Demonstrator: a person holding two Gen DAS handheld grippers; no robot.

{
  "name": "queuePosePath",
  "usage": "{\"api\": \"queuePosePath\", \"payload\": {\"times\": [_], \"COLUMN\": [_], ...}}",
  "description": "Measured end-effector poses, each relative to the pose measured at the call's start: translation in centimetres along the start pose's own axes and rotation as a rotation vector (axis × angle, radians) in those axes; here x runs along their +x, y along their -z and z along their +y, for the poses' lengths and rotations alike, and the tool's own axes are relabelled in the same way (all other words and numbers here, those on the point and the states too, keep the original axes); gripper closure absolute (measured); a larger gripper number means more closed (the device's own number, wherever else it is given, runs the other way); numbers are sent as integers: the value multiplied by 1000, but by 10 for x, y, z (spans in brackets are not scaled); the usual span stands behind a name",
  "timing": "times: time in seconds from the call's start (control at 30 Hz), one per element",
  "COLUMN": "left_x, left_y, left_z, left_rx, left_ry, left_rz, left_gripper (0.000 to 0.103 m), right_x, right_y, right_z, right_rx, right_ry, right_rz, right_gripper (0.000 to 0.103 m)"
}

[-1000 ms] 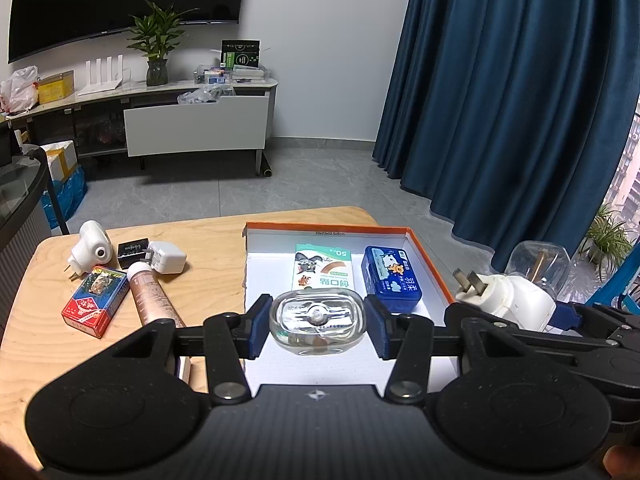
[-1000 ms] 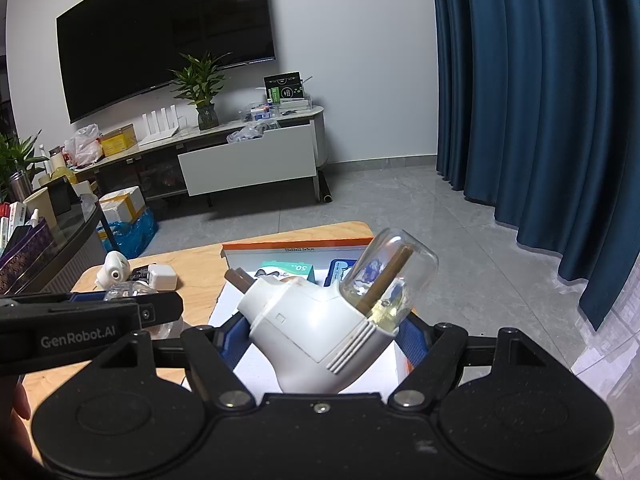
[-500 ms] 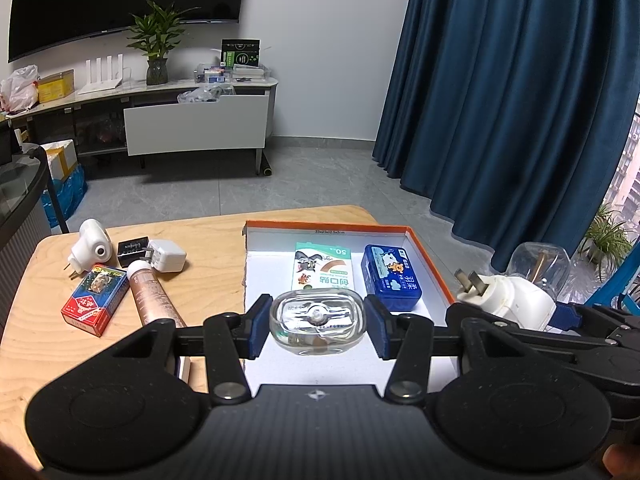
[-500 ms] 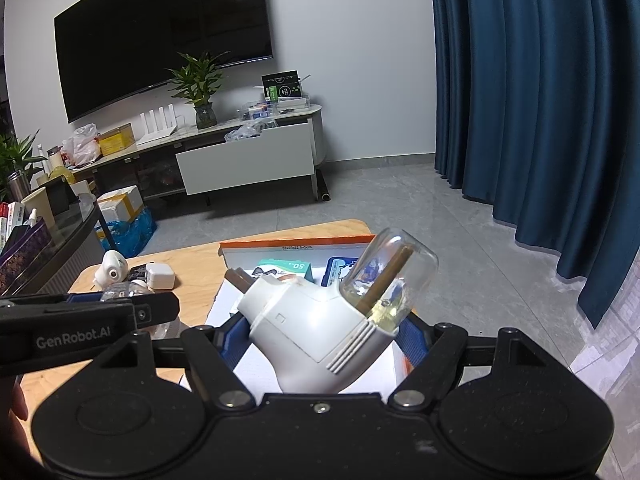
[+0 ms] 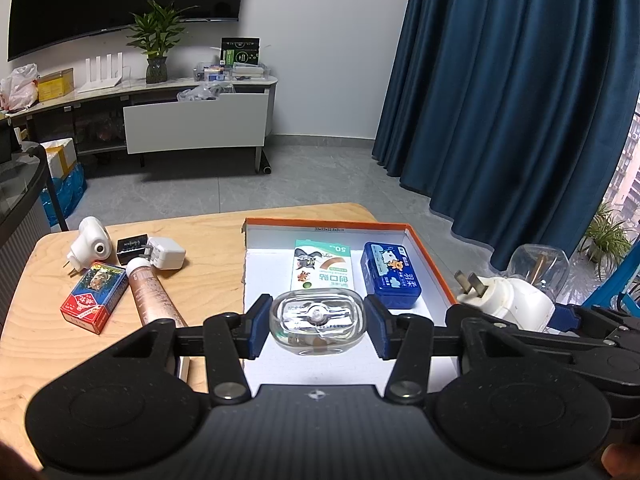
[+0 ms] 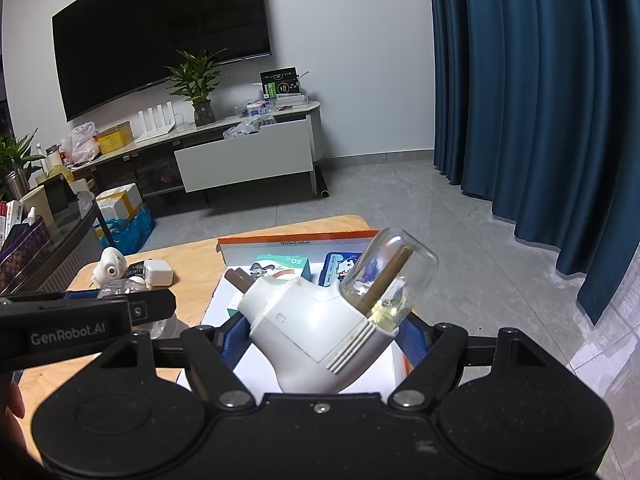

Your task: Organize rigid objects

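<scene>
The left gripper (image 5: 318, 322) is clamped on a clear glass bottle (image 5: 318, 323), its blue pads pressing both sides, held above the near end of the white box tray (image 5: 276, 240) with the orange rim. The right gripper (image 6: 320, 334) grips a white plug-in vaporizer (image 6: 316, 330), jaws wide around its body, the metal prongs pointing left and its clear refill bottle (image 6: 390, 284) tilted up to the right. Farther in the tray lie a green-and-white plaster box (image 5: 323, 266) and, just beside it on the right, a blue case (image 5: 390, 274). On the wooden surface (image 5: 208, 280) left of the tray sit a red card box (image 5: 93, 298), a copper tube (image 5: 154, 300), a white charger (image 5: 168, 254), a small black box (image 5: 132, 245) and a second white vaporizer (image 5: 89, 245).
</scene>
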State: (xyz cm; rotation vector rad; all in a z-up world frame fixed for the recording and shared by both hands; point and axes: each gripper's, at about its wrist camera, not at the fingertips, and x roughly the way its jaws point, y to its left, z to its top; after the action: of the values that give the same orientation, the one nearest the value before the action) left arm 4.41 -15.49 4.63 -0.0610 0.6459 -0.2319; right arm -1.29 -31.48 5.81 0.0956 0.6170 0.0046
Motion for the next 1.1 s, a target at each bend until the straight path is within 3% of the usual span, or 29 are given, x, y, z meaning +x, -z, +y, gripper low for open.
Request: {"api": "queuePosePath", "payload": {"times": [1.1], "left_x": [0], "left_y": [2], "left_z": [2], "left_rx": [5], "left_ry": [-2], "left_rz": [16], "left_gripper": [53], "right_x": [6], "right_y": [7], "right_z": [-3], "right_rx": [1], "right_ry": [0], "right_rz": [40], "right_gripper": [15]}}
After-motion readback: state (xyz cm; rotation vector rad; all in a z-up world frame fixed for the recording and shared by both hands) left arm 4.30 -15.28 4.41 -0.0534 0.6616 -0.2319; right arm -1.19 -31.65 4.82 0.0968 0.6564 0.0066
